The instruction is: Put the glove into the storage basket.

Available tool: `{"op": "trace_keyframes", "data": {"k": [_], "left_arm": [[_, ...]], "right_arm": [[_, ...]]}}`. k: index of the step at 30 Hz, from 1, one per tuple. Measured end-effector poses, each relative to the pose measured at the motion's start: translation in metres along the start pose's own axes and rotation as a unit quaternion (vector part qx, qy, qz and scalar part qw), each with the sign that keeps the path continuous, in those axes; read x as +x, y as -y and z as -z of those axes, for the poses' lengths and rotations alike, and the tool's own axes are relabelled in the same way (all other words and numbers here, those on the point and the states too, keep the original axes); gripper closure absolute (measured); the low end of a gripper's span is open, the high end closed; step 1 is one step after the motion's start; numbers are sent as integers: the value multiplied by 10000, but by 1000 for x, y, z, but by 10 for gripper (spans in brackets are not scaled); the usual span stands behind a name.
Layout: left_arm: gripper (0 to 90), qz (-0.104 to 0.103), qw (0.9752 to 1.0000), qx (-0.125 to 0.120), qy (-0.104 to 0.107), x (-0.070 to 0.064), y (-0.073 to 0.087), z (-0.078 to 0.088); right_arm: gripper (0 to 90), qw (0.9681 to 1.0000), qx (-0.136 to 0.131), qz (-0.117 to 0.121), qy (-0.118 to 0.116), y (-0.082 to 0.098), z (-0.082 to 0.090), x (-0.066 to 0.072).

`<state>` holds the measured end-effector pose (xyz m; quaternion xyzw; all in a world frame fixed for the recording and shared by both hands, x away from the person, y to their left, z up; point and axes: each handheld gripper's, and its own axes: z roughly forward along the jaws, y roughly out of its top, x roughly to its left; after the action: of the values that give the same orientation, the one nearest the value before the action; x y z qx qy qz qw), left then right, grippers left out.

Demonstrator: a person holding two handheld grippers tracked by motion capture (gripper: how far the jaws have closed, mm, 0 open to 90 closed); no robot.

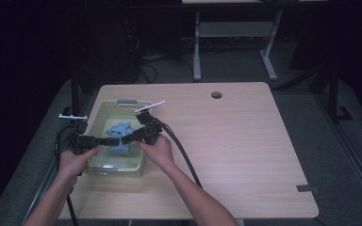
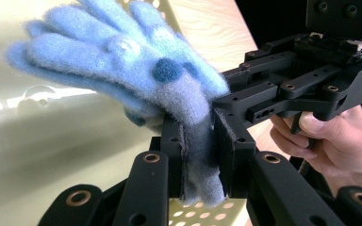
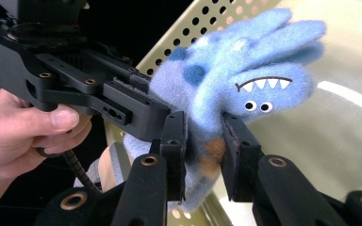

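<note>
A fluffy blue glove [image 1: 121, 136] with dark blue spots hangs over a pale green perforated basket [image 1: 97, 113] at the table's left. My left gripper [image 2: 200, 127] is shut on the glove's [image 2: 122, 61] grey-blue cuff. My right gripper [image 3: 203, 127] comes in from the opposite side and is shut on the glove [image 3: 245, 66] just below a printed toothy face with two eyes. The two grippers meet tip to tip above the basket, the left gripper [image 1: 115, 140] and right gripper [image 1: 125, 139] almost touching. A hand grips each handle.
The basket [image 2: 52, 155] has smooth inner walls and holes near its rim [image 3: 207, 28]. The wooden table [image 1: 245, 141] stretches bare to the right, with a cable hole [image 1: 216, 94] at the back and grey tape [image 1: 307, 189] near the front right corner. Black cables trail off the front edge.
</note>
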<state>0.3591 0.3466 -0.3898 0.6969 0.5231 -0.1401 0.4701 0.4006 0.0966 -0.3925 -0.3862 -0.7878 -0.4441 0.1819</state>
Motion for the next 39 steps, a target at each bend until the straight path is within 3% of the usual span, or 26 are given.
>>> {"op": "trace_keyframes", "data": {"k": [8,11,17,21,22,24,28,29,34,35,39], "left_arm": [[749,42,9996,132,-252,6,1,-2],[751,92,9985,226,-482,8,2,-2],[751,42,9959,460,-775,10,2,-9],[749,92,9900,813,-1148,14,-1,-18],[747,92,9900,813,-1148,14,-1,-18],[743,256,9867,903,-1330,12,-3,-23],[699,227,9837,1020,-1463,15,-6,-24],[677,263,9811,1110,-1561,15,-6,-25],[598,293,9807,1000,-1653,14,-8,-21],[600,252,9790,983,-1767,13,-10,-18],[673,192,9789,892,-1831,10,-13,-16]], "right_arm": [[687,9998,166,-50,114,1,-7,-4],[683,9994,234,-95,256,1,-5,-7],[673,9993,252,-51,258,1,-3,-8],[666,9993,286,13,255,2,-2,-5],[666,9993,286,13,255,2,-2,-5],[666,9993,266,37,257,2,-1,-3],[663,9994,226,83,250,2,2,-1],[663,9993,230,122,267,2,3,-1],[660,9993,188,132,283,3,8,-1],[659,9994,164,134,288,3,11,-1],[654,9995,98,102,289,4,15,0]]}}
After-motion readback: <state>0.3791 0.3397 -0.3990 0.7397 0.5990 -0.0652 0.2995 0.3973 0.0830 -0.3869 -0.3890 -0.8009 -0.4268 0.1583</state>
